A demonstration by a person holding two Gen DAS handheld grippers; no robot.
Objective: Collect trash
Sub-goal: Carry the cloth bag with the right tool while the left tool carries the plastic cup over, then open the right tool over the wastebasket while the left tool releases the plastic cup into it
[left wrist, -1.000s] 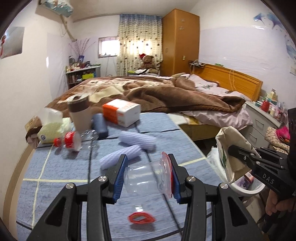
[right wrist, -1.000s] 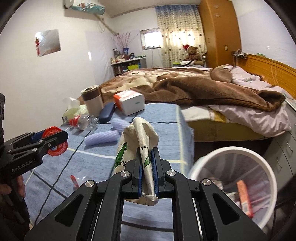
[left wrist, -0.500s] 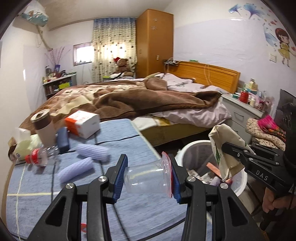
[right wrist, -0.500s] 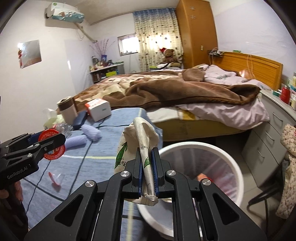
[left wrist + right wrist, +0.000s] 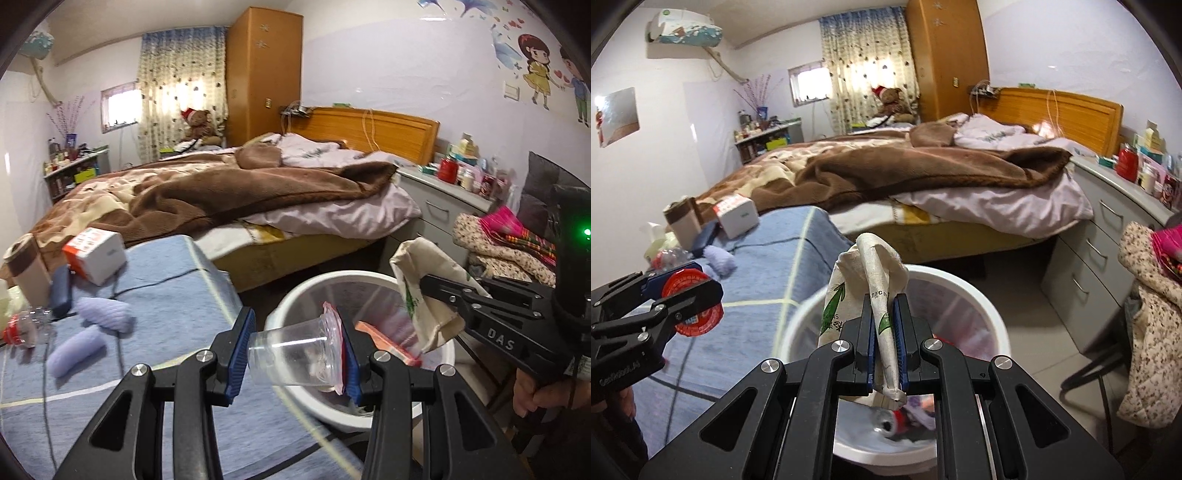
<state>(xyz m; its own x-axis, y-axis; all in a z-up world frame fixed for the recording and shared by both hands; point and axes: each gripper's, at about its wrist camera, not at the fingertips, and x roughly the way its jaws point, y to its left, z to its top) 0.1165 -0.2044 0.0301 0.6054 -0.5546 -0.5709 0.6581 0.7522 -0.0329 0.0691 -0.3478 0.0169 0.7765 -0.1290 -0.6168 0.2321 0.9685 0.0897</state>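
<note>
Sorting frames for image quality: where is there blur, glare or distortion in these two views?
Left wrist view: the blue table edge and purple rolls are smeared; the held clear cup is sharp; walls bow near the corners. Right wrist view: the bin inside is streaked; the curtain glows washed out from backlight.

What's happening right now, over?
Left gripper clamps clear cup. Right gripper clamps paper bag. Both over white bin. Nothing blocking.

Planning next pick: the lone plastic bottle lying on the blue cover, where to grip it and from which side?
The plastic bottle lies on its side, red cap toward the left edge. Grip across its clear body from above, jaws straddling its width; the long axis is blocked by clutter beside it, and the cap end is narrow.
</note>
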